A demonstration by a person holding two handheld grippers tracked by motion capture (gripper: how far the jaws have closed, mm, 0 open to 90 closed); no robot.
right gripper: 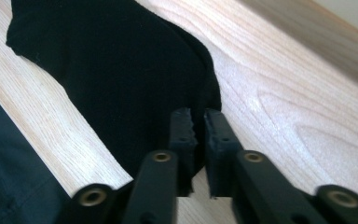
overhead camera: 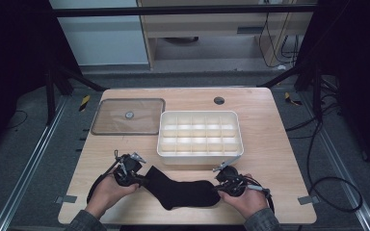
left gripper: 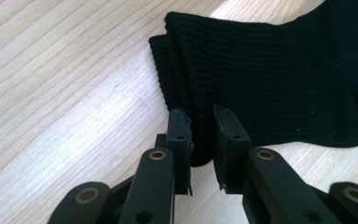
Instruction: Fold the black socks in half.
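Black sock (overhead camera: pixel 185 191) lies flat just in front of the white divider box (overhead camera: pixel 200 133). Left gripper (overhead camera: pixel 142 180) pinches the cuff, right gripper (overhead camera: pixel 220 187) is clamped narrowly on the toe — 2 grips, likely stretching it for folding.

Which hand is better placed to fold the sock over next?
Left, probably. The left tongs pinch the cuff of the sock, a free edge easy to lift over. The right tongs pinch the toe end.

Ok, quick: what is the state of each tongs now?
Left tongs: shut on the sock, at its cuff.
Right tongs: shut on the sock's other end.
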